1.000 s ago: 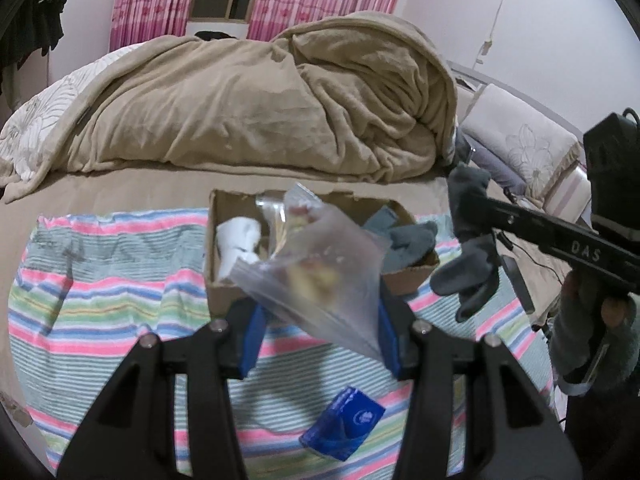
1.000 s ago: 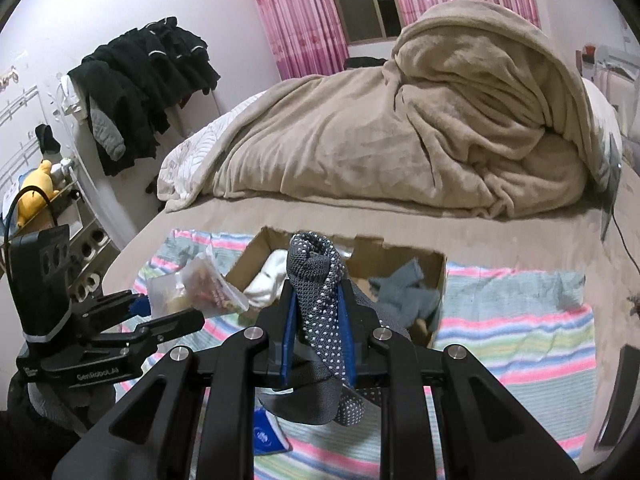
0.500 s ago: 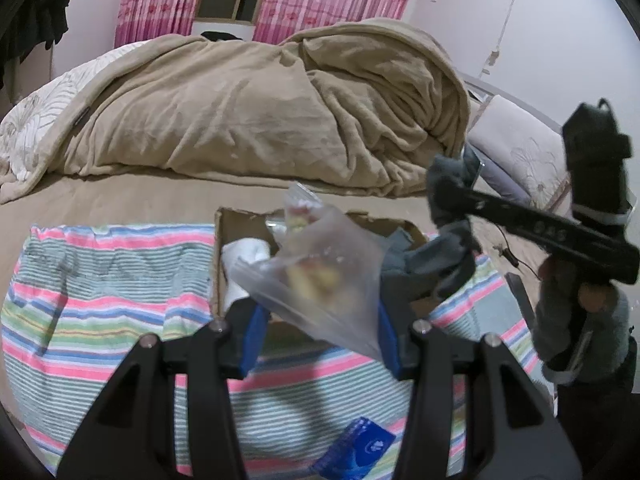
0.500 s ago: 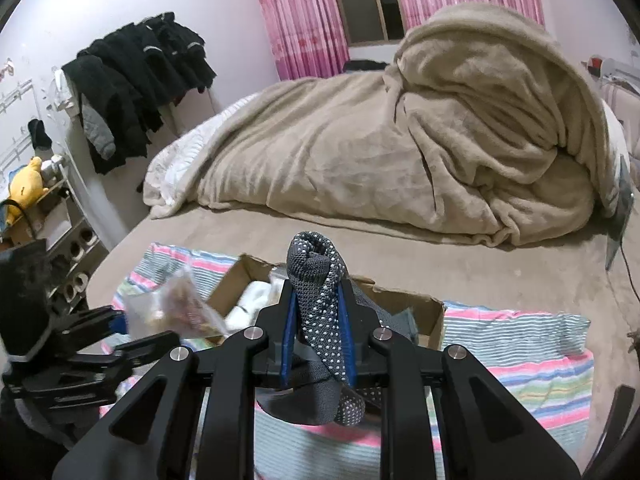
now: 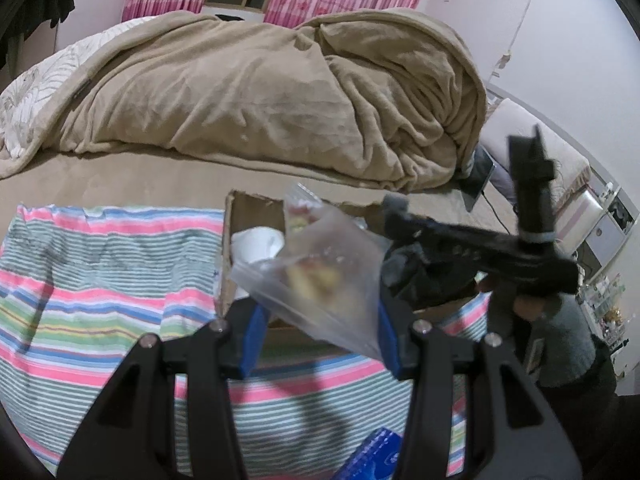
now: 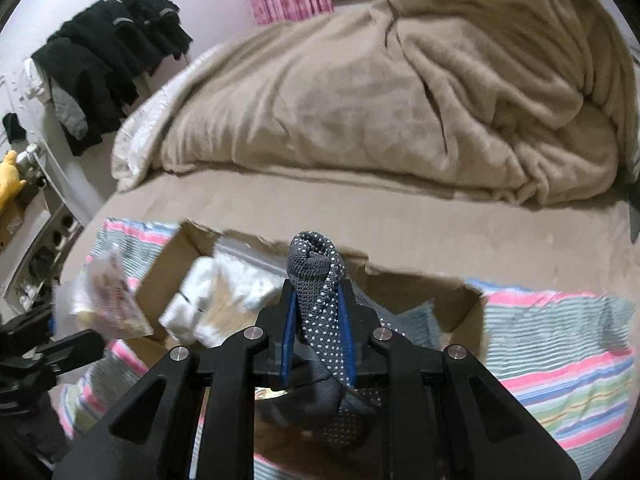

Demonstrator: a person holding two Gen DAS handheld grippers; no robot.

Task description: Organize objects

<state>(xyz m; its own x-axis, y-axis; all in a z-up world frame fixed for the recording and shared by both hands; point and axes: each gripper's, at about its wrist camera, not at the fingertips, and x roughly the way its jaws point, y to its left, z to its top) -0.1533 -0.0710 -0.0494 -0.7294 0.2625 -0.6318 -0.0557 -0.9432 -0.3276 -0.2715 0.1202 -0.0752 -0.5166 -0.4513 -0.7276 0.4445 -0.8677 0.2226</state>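
Observation:
An open cardboard box sits on a striped cloth on the bed; it also shows in the right wrist view. My left gripper is shut on a clear plastic bag of snacks, held just in front of the box. The bag also shows in the right wrist view. My right gripper is shut on a grey dotted sock, held above the box's middle. In the left wrist view the right gripper hangs over the box's right part. White items and a grey-blue cloth lie inside.
A large beige blanket is heaped behind the box. A blue packet lies on the striped cloth near me. Dark clothes hang at the far left. A pillow lies at the right.
My right gripper with the sock has moved forward and down over the box. My left gripper with the bag has come closer to the box's front edge.

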